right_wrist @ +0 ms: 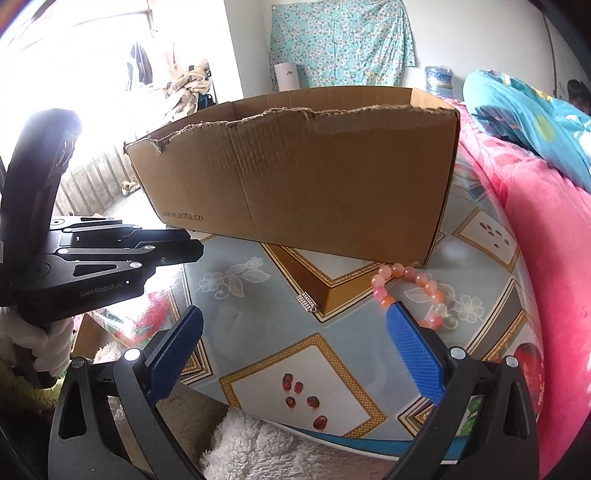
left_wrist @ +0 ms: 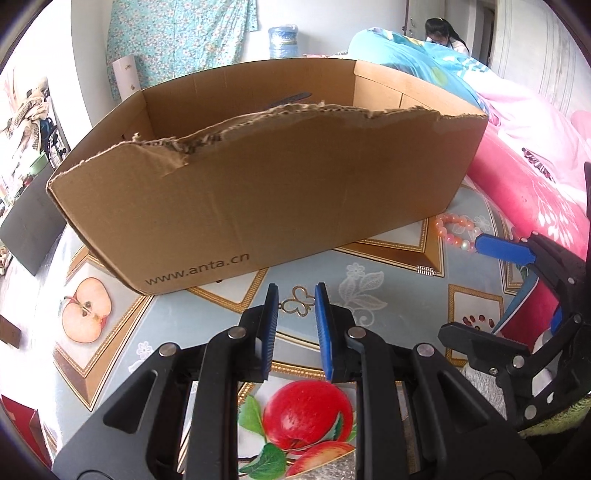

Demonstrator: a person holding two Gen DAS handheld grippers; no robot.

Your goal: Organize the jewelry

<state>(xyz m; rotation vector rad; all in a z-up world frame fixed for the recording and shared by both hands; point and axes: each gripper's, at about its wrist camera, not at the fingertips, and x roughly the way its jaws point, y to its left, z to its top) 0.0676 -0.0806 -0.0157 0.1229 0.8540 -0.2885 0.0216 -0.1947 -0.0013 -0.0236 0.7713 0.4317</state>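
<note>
On the fruit-patterned table stands a torn cardboard box. My left gripper has its blue pads close together on a small gold butterfly charm just in front of the box. From the right wrist view the left gripper shows side-on and the charm is hidden. My right gripper is open wide with nothing in it. Its right pad is next to a pink bead bracelet. A small silver charm lies beyond its fingertips.
A pink blanket and blue bedding border the table's right side. A person sits far behind. Dark red seed-like spots show on the table near its front edge; I cannot tell whether they are printed or loose. A white fleecy cloth lies below the front edge.
</note>
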